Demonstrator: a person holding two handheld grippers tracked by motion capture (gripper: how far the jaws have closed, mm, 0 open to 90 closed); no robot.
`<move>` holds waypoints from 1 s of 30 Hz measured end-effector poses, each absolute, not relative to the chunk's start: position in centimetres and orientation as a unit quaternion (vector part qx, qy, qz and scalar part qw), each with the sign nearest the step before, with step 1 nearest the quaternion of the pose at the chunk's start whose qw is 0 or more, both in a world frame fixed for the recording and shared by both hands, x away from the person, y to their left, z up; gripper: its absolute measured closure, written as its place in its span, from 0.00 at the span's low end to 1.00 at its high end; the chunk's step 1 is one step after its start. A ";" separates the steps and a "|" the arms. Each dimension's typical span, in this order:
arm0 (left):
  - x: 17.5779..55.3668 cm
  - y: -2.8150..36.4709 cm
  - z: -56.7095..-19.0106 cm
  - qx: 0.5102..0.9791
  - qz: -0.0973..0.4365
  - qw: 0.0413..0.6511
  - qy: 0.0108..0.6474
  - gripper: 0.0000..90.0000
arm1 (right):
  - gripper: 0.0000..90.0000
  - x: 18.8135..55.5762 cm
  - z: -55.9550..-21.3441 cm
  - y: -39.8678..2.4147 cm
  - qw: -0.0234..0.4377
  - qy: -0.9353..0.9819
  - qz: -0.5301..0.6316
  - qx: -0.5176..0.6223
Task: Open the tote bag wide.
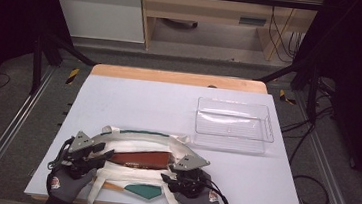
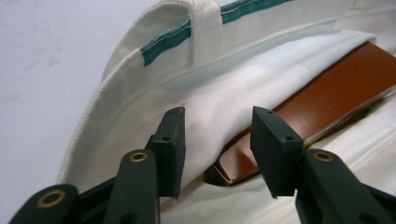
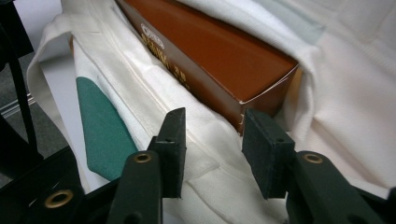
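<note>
A white canvas tote bag [image 1: 140, 141] with green trim lies at the near edge of the table, its mouth spread wide. A brown box [image 1: 141, 157] lies inside the mouth. My left gripper [image 1: 106, 154] is at the bag's left end and my right gripper [image 1: 168, 173] at its right end. In the left gripper view the left gripper [image 2: 217, 126] stands open over the bag's cloth [image 2: 140, 107], with a corner of the box [image 2: 336, 93] just beyond. In the right gripper view the right gripper [image 3: 212, 126] is open above the bag's seam, close to the box's corner [image 3: 224, 51]. Neither pair of pads presses on anything.
A clear plastic tray [image 1: 230, 143] stands on the white table top [image 1: 133, 102] at the right, beyond the bag. A green patch [image 1: 144, 191] marks the bag's near side. Black frame posts and cables flank the table.
</note>
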State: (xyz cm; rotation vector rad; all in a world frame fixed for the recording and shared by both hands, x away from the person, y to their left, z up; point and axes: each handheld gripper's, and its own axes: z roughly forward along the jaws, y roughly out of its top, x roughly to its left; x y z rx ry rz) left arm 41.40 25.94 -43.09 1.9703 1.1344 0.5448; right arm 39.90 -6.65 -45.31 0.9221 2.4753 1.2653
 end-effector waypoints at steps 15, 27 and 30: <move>42.1 25.4 -42.8 0.781 0.242 0.353 0.455 0.96 | 0.84 39.9 -47.1 -6.2 0.112 0.851 0.403 0.316; 44.7 25.4 -42.6 0.749 0.245 0.363 0.497 0.97 | 0.92 39.9 -47.5 -6.3 0.104 0.856 0.392 0.321; 45.9 25.6 -43.7 0.745 0.237 0.363 0.507 0.97 | 0.93 39.9 -47.5 -6.2 0.104 0.856 0.392 0.320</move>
